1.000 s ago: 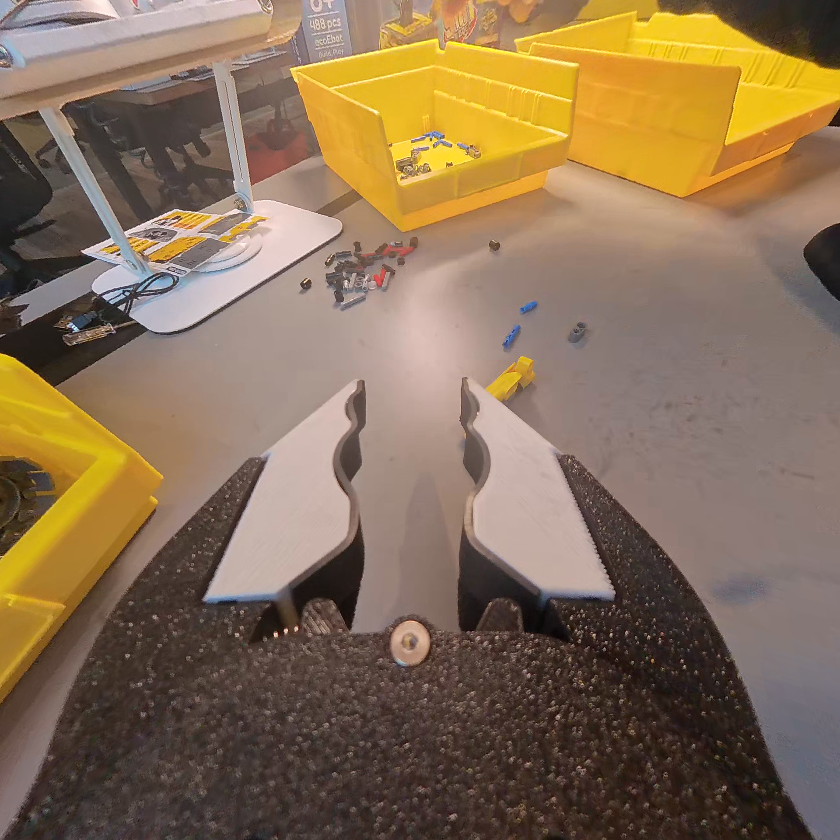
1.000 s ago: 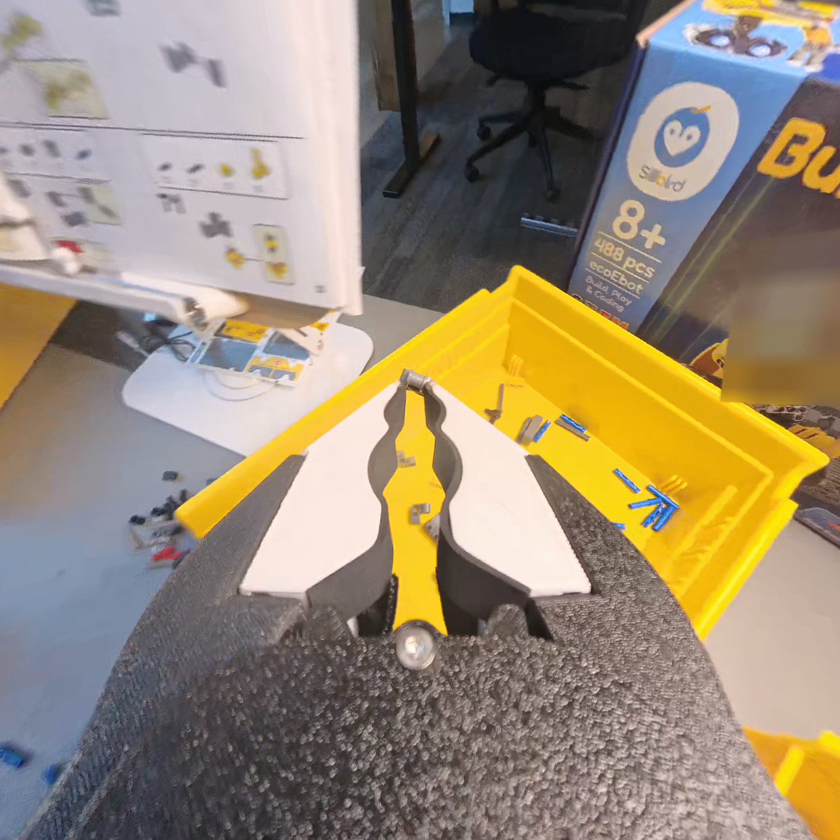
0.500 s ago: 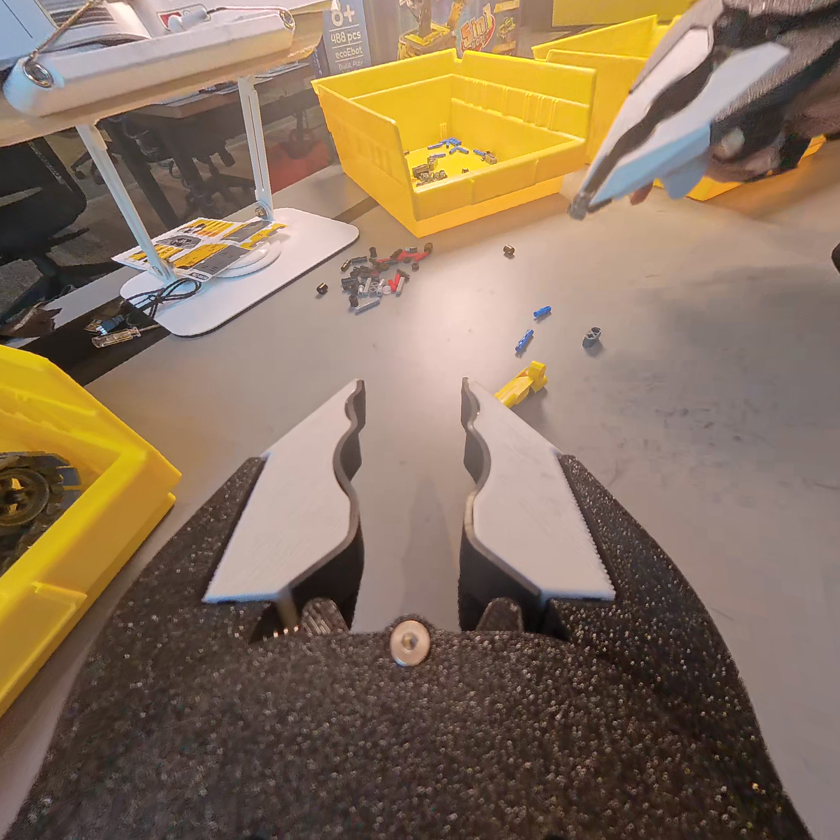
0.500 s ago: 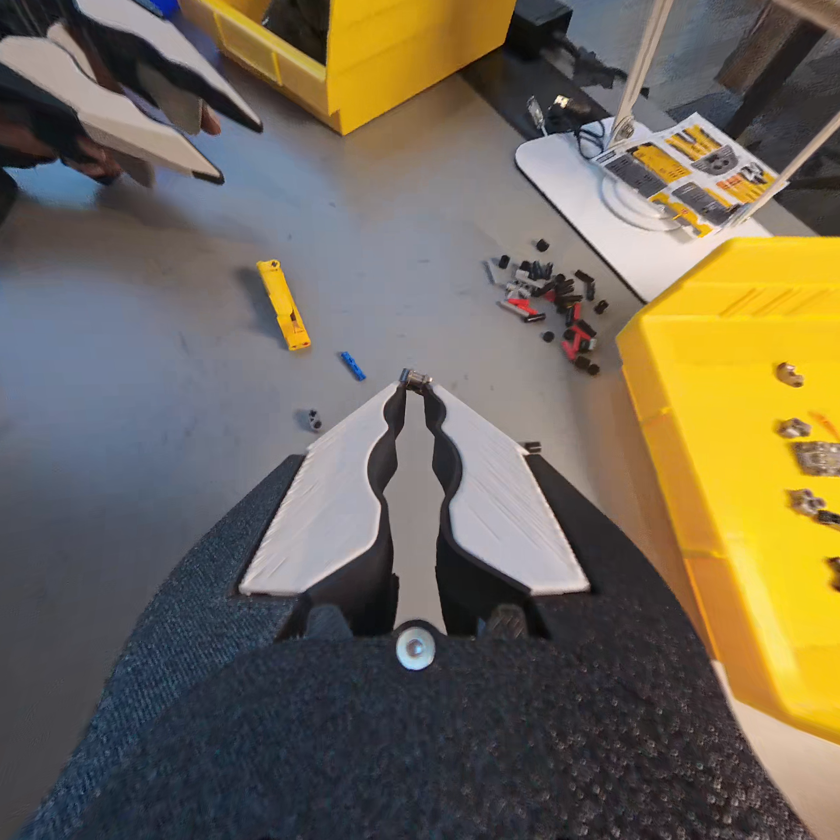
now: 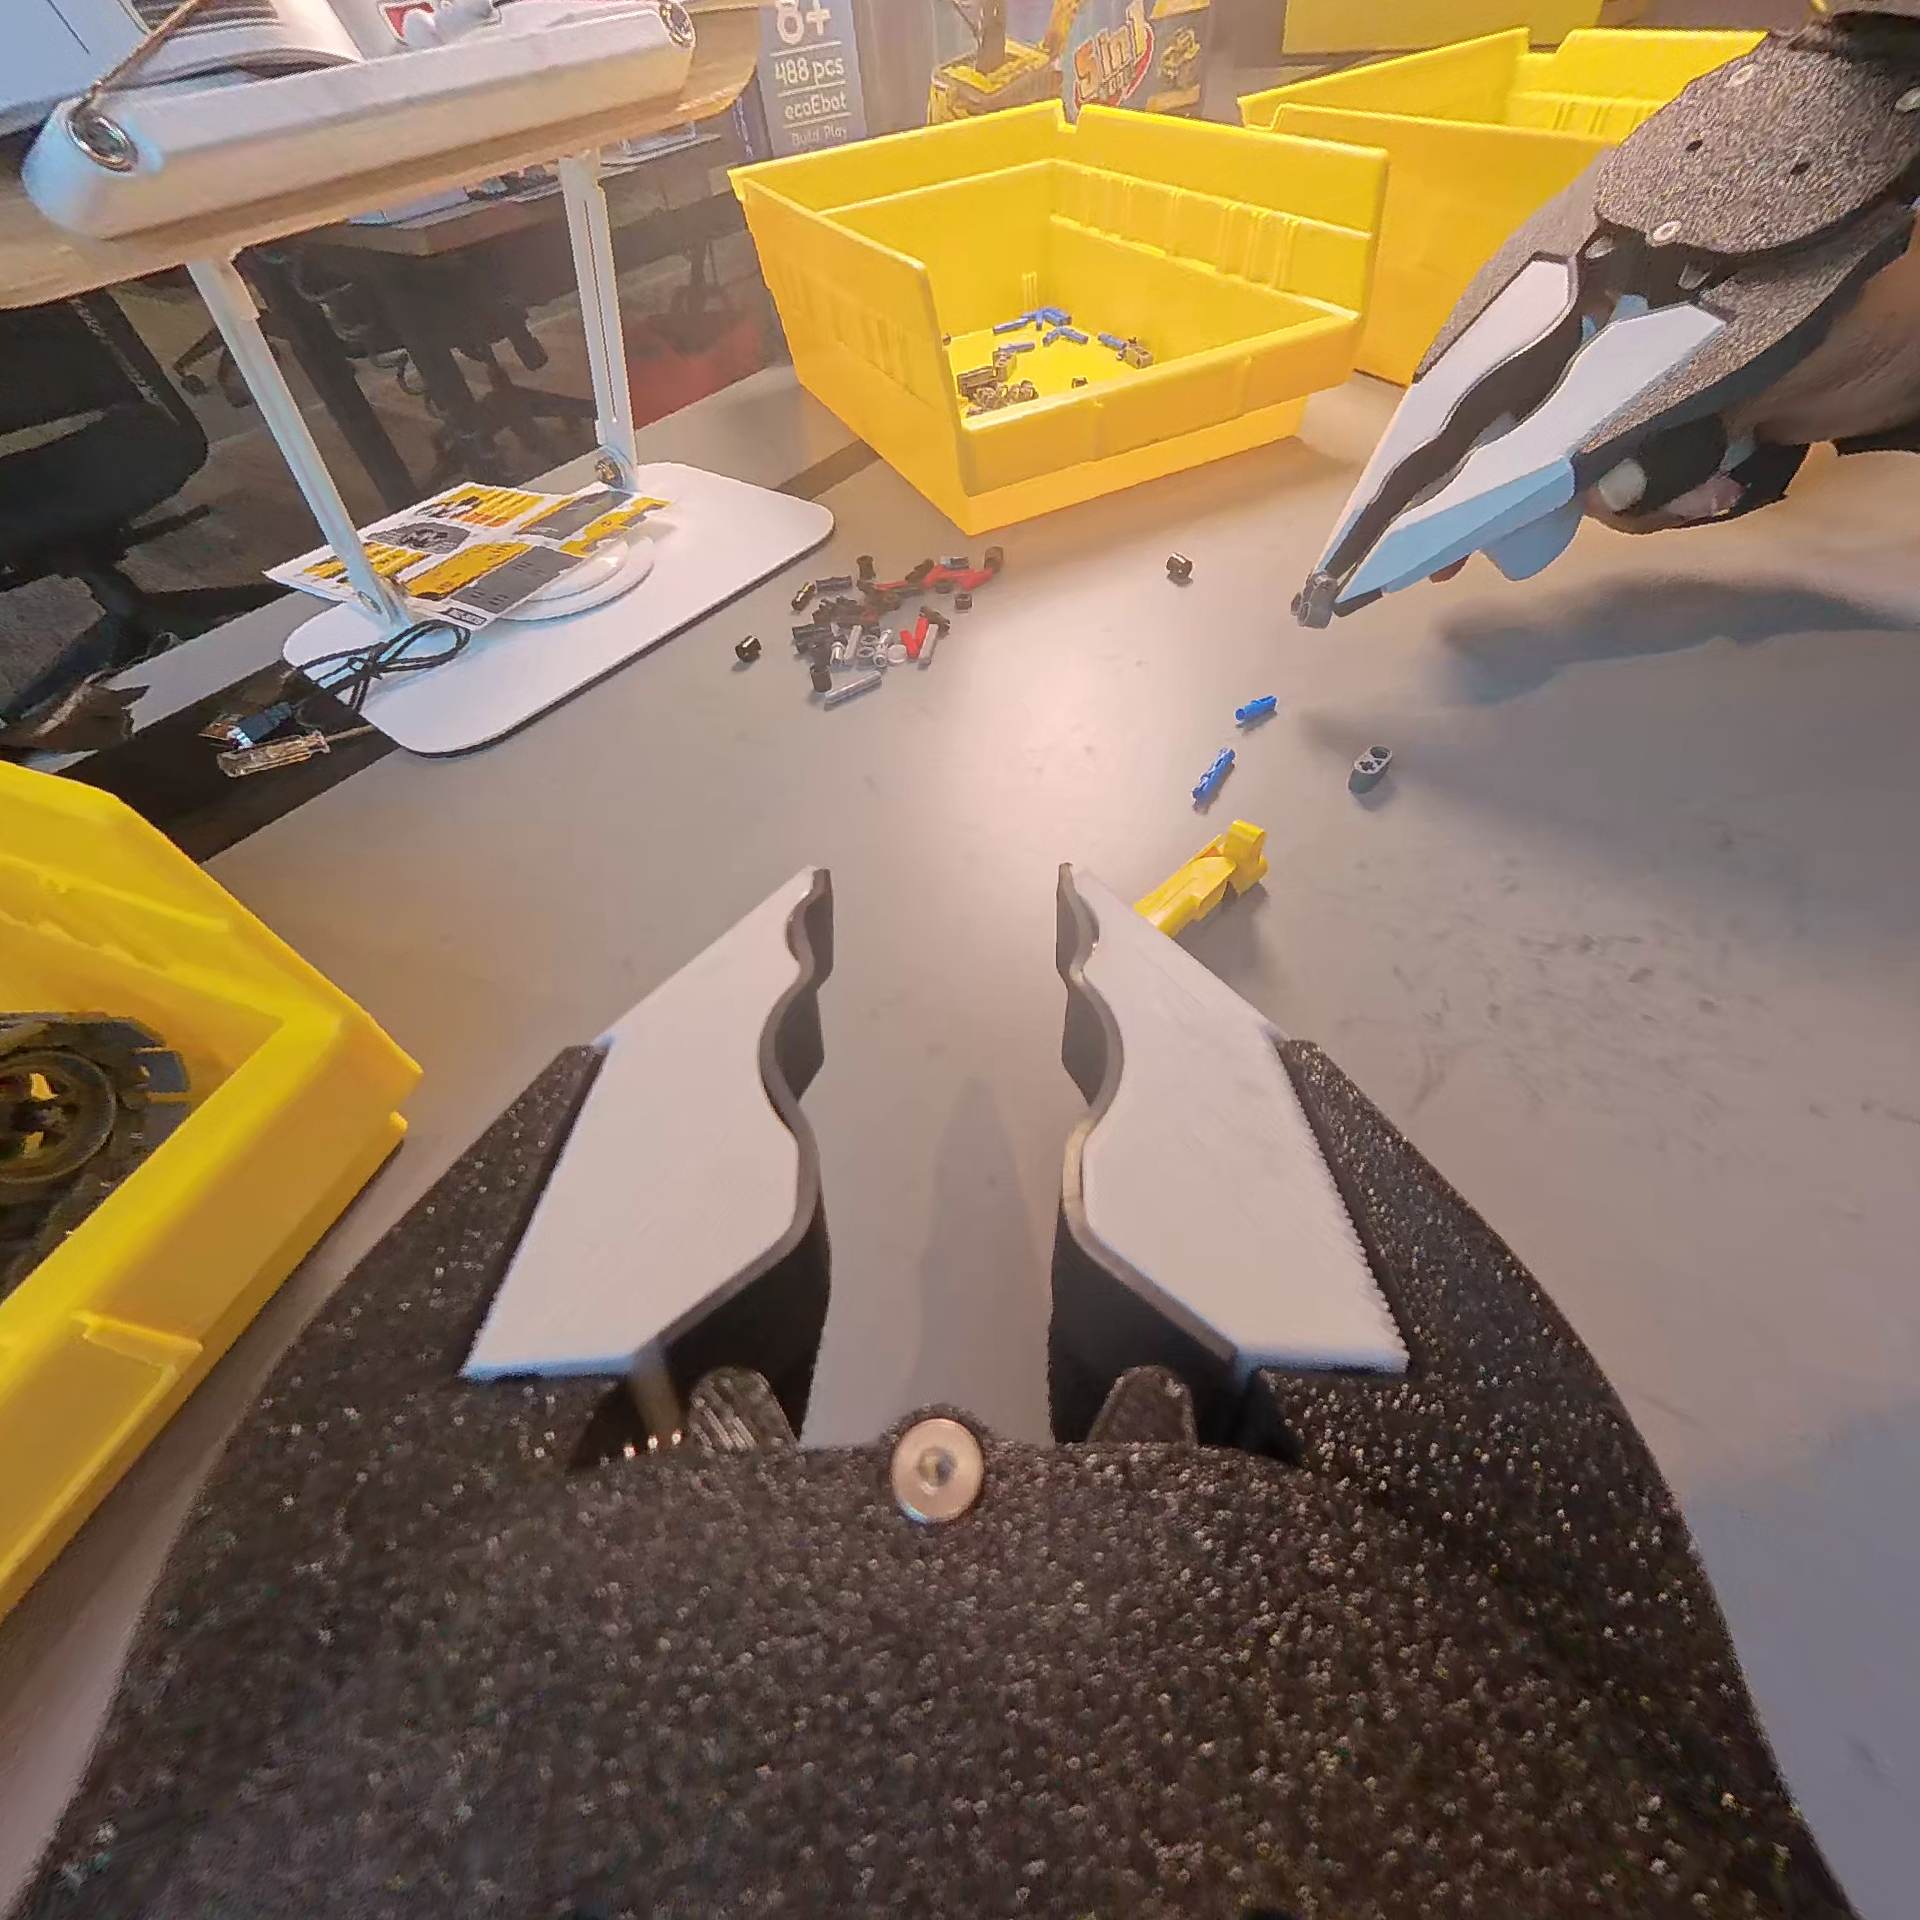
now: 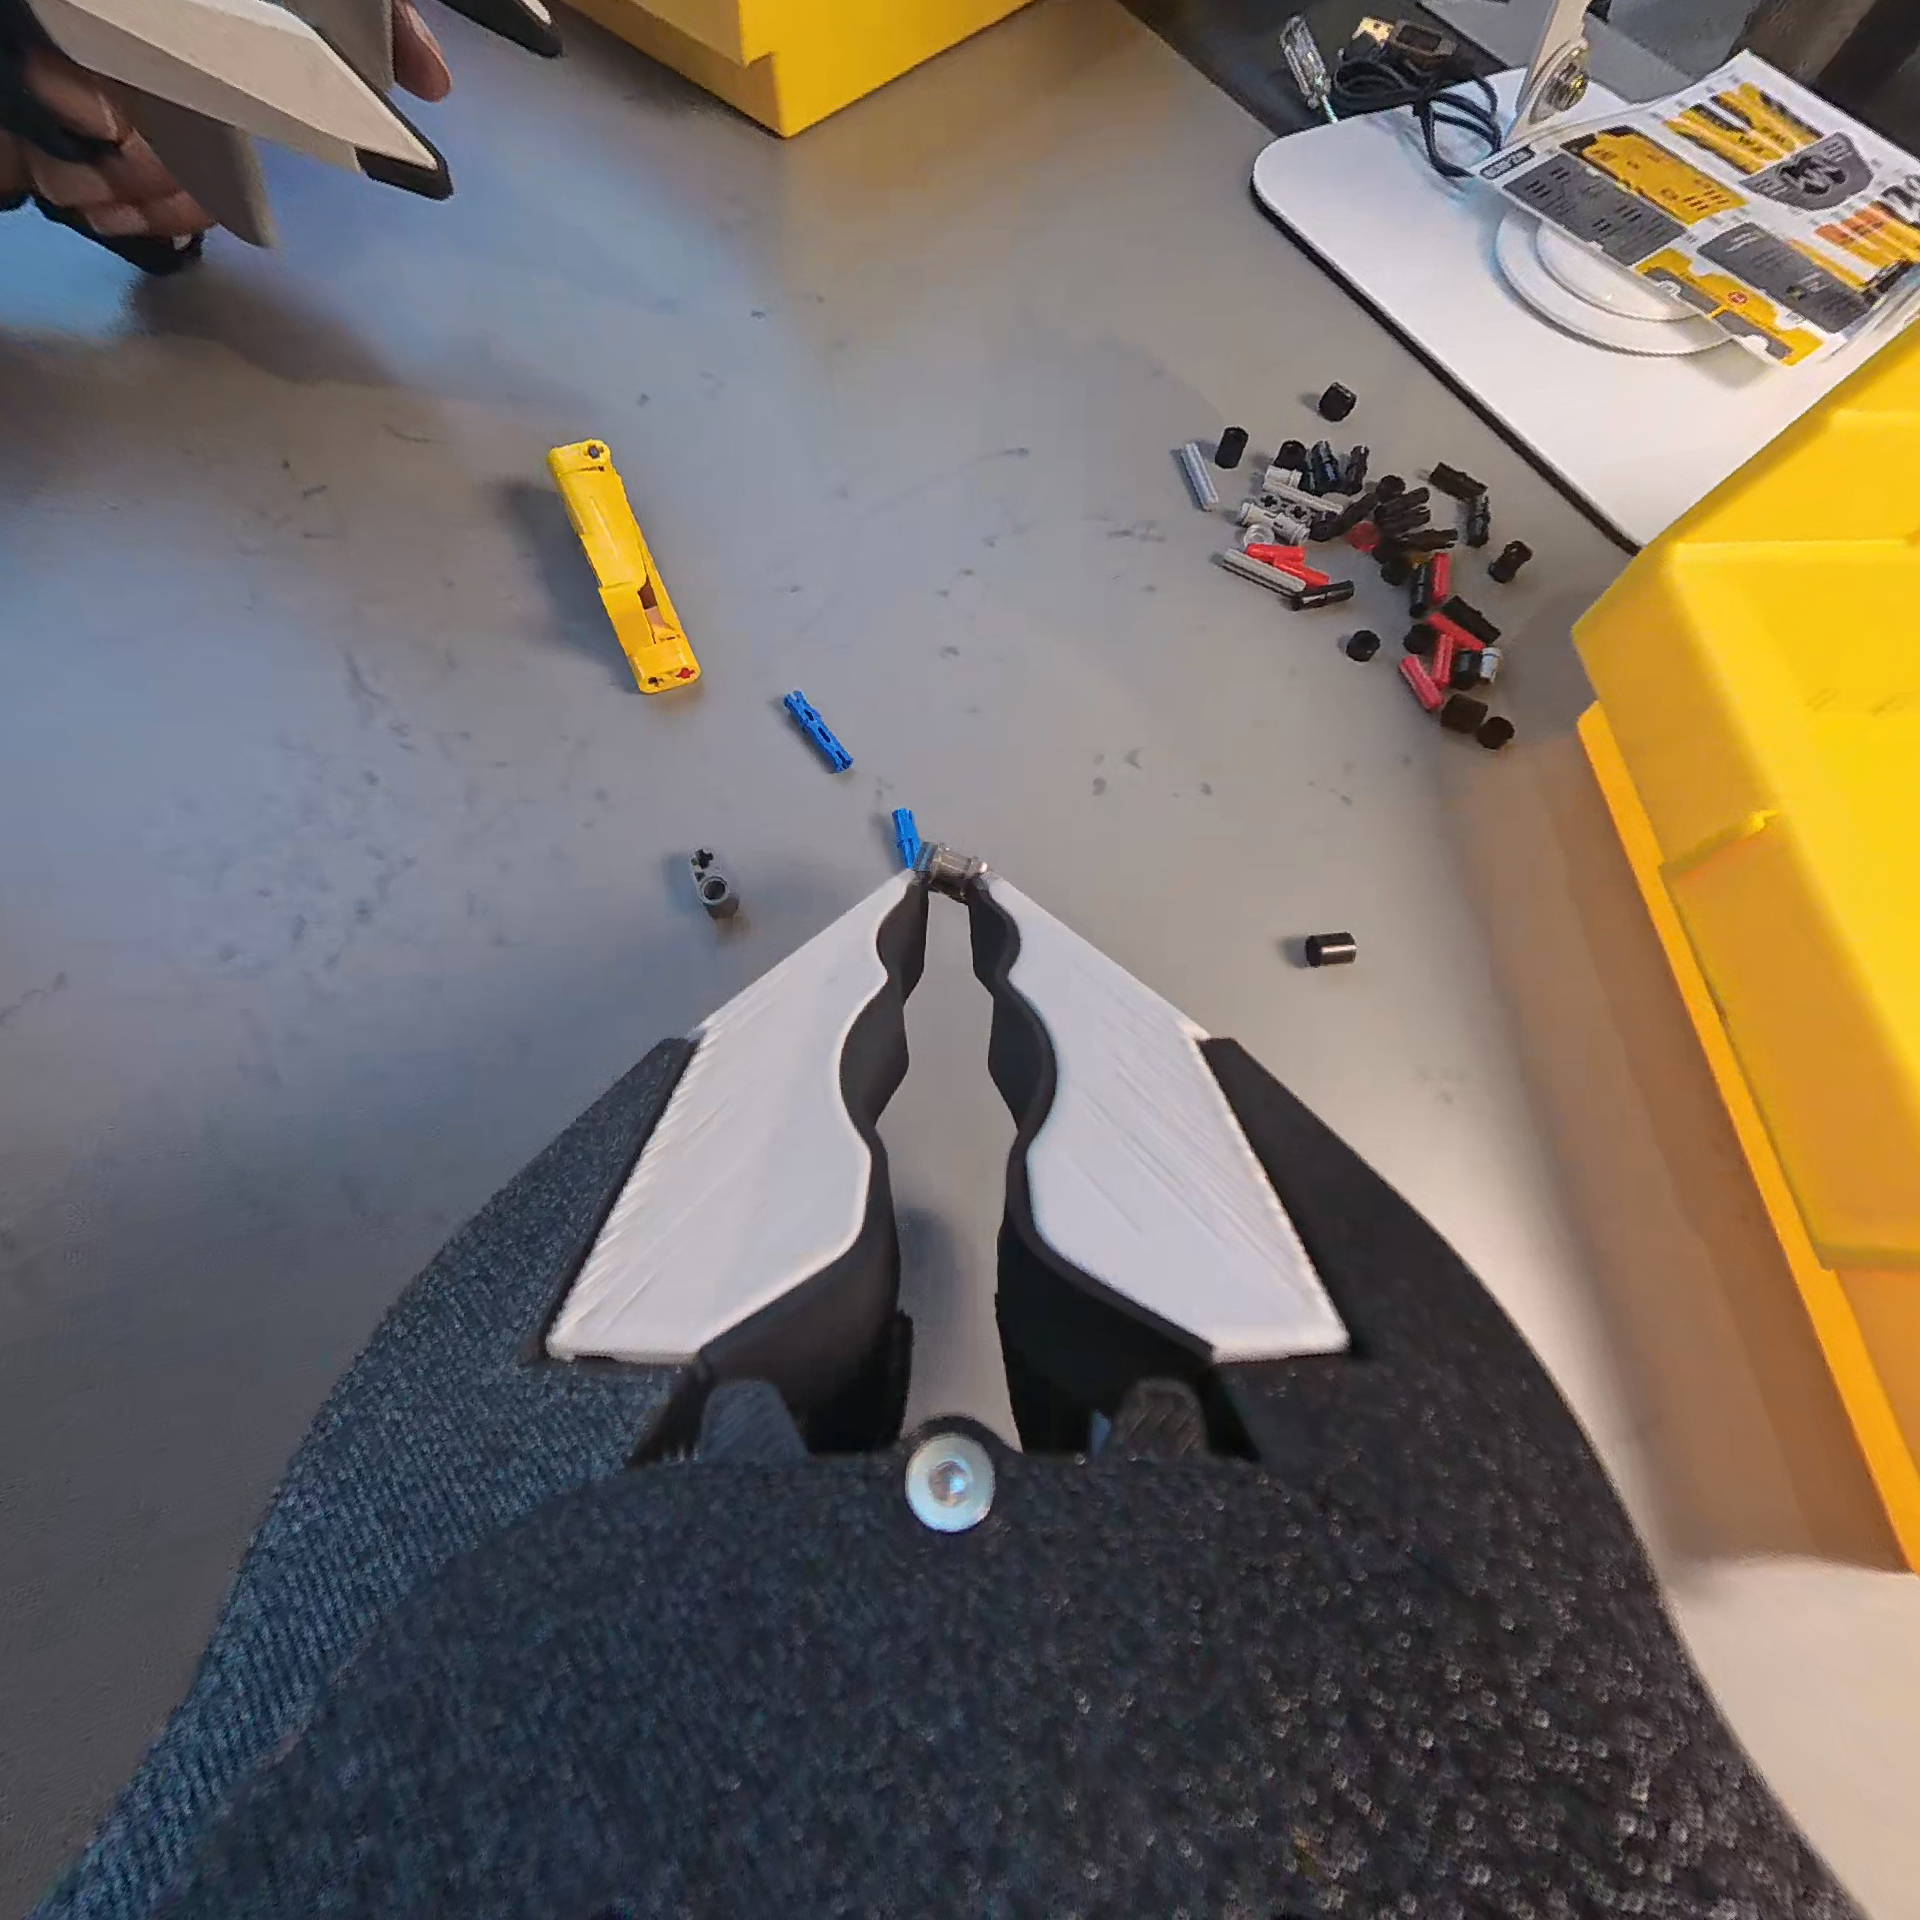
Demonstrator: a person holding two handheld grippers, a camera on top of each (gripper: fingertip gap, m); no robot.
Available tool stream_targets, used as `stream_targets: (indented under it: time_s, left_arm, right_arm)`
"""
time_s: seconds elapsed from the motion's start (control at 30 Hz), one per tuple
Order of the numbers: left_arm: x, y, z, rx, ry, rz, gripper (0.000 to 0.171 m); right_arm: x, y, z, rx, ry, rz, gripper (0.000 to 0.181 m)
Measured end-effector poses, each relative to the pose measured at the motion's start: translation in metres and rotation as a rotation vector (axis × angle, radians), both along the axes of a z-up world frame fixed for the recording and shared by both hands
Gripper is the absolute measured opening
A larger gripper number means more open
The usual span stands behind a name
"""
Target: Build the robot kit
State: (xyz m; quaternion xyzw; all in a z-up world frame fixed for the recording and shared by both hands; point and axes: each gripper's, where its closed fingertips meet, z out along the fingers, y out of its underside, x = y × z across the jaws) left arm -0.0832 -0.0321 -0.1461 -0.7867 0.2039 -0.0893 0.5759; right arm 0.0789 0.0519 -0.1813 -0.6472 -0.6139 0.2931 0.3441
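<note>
My right gripper (image 6: pixel 948 873) is clamped on a small grey connector (image 6: pixel 956 864) just above the worktop (image 6: pixel 312 935), my left gripper (image 5: pixel 943 914) spread apart, holding nothing, near the yellow beam (image 5: pixel 1205 881)

Bright, even overhead light; my tongs (image 5: pixel 943 904) cast soft shadows on the desk (image 5: pixel 1558 1039). Wide-angle bending warps the edges. Far background blurs slightly.

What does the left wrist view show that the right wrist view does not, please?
Only the left wrist view shows inside the yellow bin holding small blue and dark parts, the product boxes behind it, and a second yellow bin with a dark wheel.

Only the right wrist view shows the small grey piece pinched in the right hand-held gripper end-on.

Both show the yellow beam, two blue pins, the dark grey connector, the pile of black and red pins, the white stand base and the open left hand-held gripper.
</note>
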Motion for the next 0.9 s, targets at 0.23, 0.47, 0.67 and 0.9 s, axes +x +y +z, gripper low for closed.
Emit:
stream_targets:
  time_s: [0.23, 0.47, 0.67, 0.9]
  left_arm:
    - [0.001, 0.001, -0.001, -0.006, -0.001, -0.007, 0.042]
    - [0.002, 0.000, -0.002, -0.009, 0.005, -0.009, 0.042]
    - [0.002, 0.001, -0.001, -0.007, 0.003, -0.009, 0.042]
    - [0.002, 0.000, -0.001, -0.004, 0.002, -0.008, 0.043]
  right_arm:
    - [0.005, -0.002, -0.016, -0.010, -0.064, 0.031, 0.007]
    - [0.007, -0.015, -0.023, 0.010, -0.135, 0.092, 0.008]
    - [0.005, -0.020, -0.026, 0.023, -0.174, 0.107, 0.010]
    - [0.000, -0.022, -0.007, 0.023, -0.041, 0.114, 0.022]
